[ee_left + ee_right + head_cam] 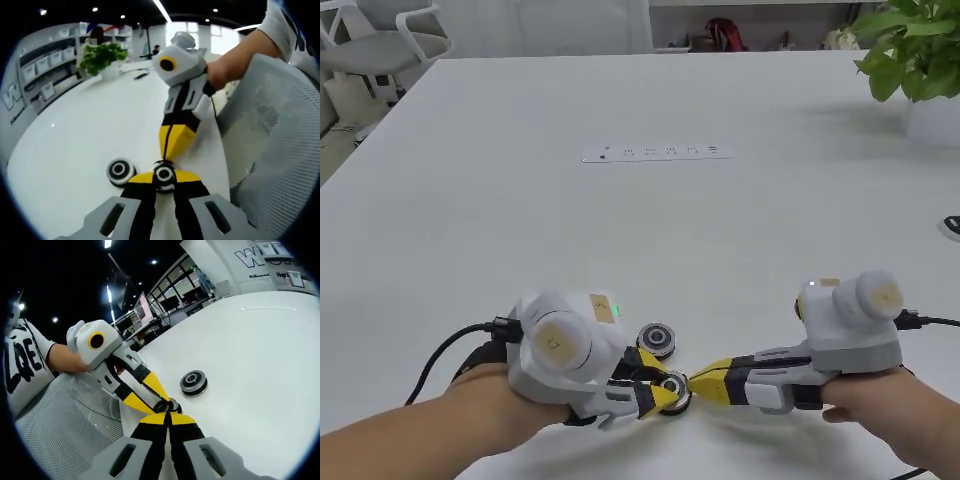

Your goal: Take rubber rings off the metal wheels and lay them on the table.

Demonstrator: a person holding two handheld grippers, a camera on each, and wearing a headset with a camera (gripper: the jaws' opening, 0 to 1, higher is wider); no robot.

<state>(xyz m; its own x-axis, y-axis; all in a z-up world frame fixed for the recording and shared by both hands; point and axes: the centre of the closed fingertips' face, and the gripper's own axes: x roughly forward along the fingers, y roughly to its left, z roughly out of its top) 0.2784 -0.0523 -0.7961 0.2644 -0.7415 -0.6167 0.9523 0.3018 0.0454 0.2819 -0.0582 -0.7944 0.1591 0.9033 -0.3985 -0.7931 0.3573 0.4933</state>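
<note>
A small metal wheel (673,391) with a black rubber ring is held just above the table's near edge, with my left gripper (665,393) shut on it. In the left gripper view the yellow tips clamp the wheel (164,176) from both sides. My right gripper (695,383) comes in from the right with its jaws pressed together, pinching the ring at the wheel's rim (170,405). A second ringed wheel (657,339) lies flat on the table just behind; it also appears as the wheel (120,171) and the wheel (194,382).
A white power strip (657,152) lies mid-table. A potted plant (910,50) stands at the far right, and a dark object (952,225) sits at the right edge. A mesh chair (280,150) is close behind the near edge.
</note>
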